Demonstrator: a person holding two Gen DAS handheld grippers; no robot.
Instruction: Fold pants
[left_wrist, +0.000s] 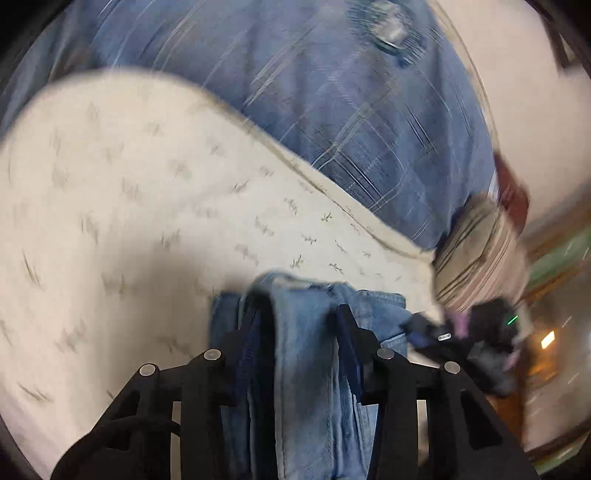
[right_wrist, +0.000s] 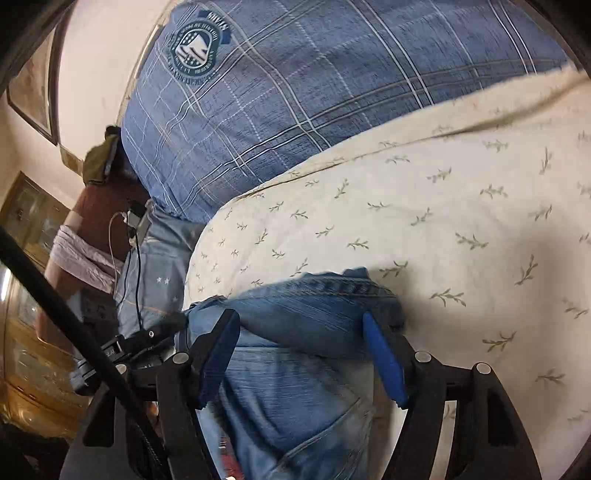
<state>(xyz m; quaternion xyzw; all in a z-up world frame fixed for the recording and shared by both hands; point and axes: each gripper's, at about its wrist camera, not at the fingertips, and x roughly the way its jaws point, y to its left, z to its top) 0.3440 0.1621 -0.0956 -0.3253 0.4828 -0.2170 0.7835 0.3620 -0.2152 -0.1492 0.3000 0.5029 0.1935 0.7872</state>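
We hold the jeans (left_wrist: 306, 354) bunched over a cream bedsheet (left_wrist: 129, 206) printed with small leaf sprigs, the left claw (left_wrist: 295, 332) clamped on a thick fold of denim and the right claw (right_wrist: 301, 332) clamped on another bundle of the same jeans (right_wrist: 295, 369). Behind the sheet lies a blue plaid pillow (right_wrist: 314, 96) with a round crest badge (right_wrist: 195, 50). Its lettering sits upside down and we cannot read it.
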